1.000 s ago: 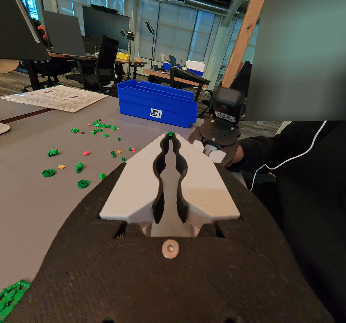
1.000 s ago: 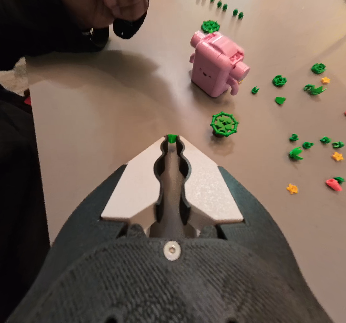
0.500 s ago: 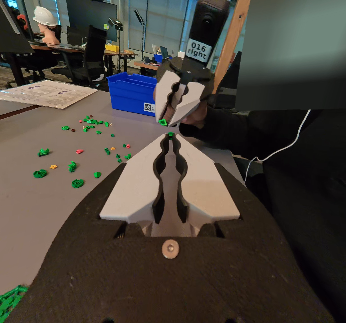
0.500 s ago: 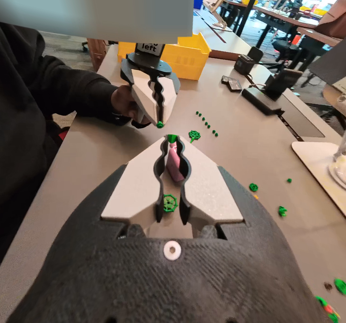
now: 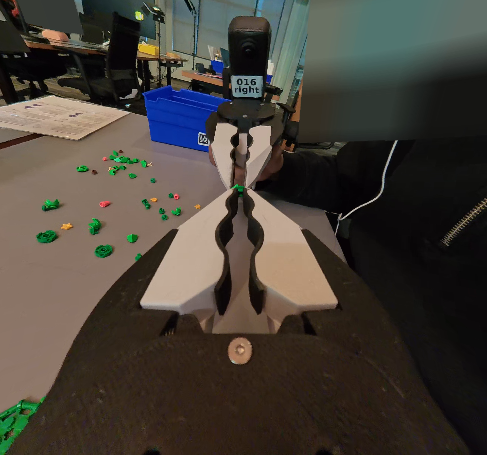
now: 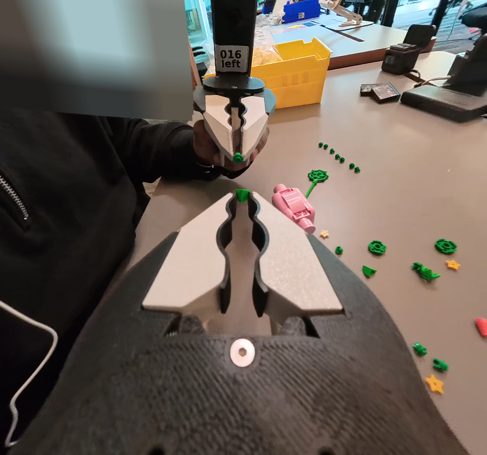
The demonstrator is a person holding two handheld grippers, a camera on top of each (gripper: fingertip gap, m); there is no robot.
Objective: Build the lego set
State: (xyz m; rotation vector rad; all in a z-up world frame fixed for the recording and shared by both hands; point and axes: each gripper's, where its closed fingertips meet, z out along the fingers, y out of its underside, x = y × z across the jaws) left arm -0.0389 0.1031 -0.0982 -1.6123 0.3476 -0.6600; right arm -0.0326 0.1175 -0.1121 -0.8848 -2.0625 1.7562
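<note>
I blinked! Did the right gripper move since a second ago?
Yes. In the left wrist view the right gripper has risen from low beside the blue bin and now meets the left gripper tip to tip.

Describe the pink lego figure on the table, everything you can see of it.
The pink lego figure shows only in the right wrist view. It is a blocky build of glossy pink plastic pieces, with a rounded knob at its far end and a cylinder stub at its near end. It lies tipped over on the grey table, apart from both grippers. A green web-shaped piece on a stem lies just beyond it; whether they touch cannot be told.
</note>
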